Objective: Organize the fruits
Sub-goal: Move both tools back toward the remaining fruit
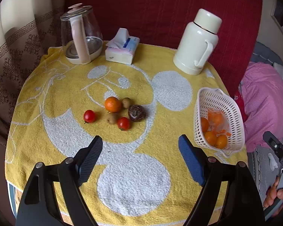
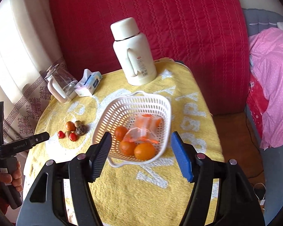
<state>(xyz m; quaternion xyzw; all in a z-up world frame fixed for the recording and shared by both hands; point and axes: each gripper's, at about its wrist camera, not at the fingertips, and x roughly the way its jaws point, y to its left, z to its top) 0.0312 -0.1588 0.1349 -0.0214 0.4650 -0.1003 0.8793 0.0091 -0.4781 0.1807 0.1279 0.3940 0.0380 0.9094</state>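
On the yellow towel (image 1: 56,98) lies a cluster of fruit: an orange (image 1: 112,104), two red tomatoes (image 1: 89,116) (image 1: 123,123), two small brown fruits (image 1: 126,102) (image 1: 112,118) and a dark brown round one (image 1: 137,112). My left gripper (image 1: 140,141) hovers just in front of the cluster, open, with nothing between its fingers. At the right a white slotted basket (image 1: 235,116) holds several oranges (image 2: 144,150) and a crumpled plastic bag (image 2: 141,131). My right gripper (image 2: 141,137) stands open above the basket's near side (image 2: 111,116) and holds nothing.
A glass kettle (image 1: 81,37), a tissue pack (image 1: 122,49) and a cream thermos (image 1: 198,43) stand along the table's far edge. A red cushion (image 1: 160,9) rises behind, a curtain (image 1: 18,60) hangs at the left, and pink cloth (image 1: 264,98) lies to the right. A hand (image 2: 9,179) grips the left tool.
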